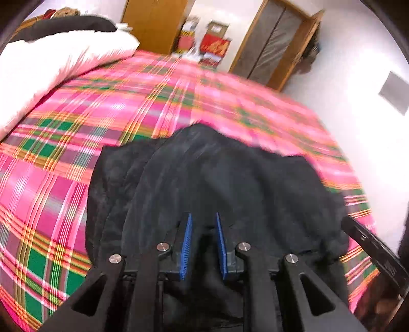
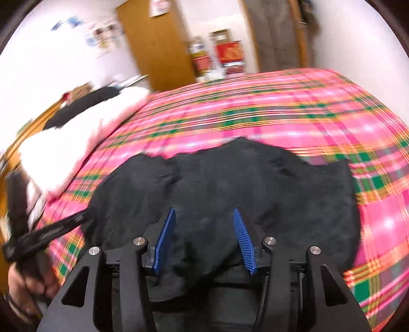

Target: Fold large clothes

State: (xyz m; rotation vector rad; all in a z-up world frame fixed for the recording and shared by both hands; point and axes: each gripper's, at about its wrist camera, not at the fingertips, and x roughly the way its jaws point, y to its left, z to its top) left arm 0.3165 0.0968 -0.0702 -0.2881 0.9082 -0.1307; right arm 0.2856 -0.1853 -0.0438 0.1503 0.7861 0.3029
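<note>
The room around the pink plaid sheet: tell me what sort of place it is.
Most likely a home bedroom. A bed under a pink plaid sheet carries a white puffy duvet and a black fleece garment, with a wooden wardrobe against the wall.

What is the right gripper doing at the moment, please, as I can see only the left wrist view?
Observer: The right gripper is open, its blue pads spread wide, with the black garment showing between them.
Operator: Thank you. Can you see my left gripper from there?
Observer: Yes, the left gripper hangs blurred over the garment's left edge, held by a bare hand.
Operator: Is anything on the wall behind the white duvet?
Observer: Blurred paper pictures hang on the white wall above the white duvet.
</note>
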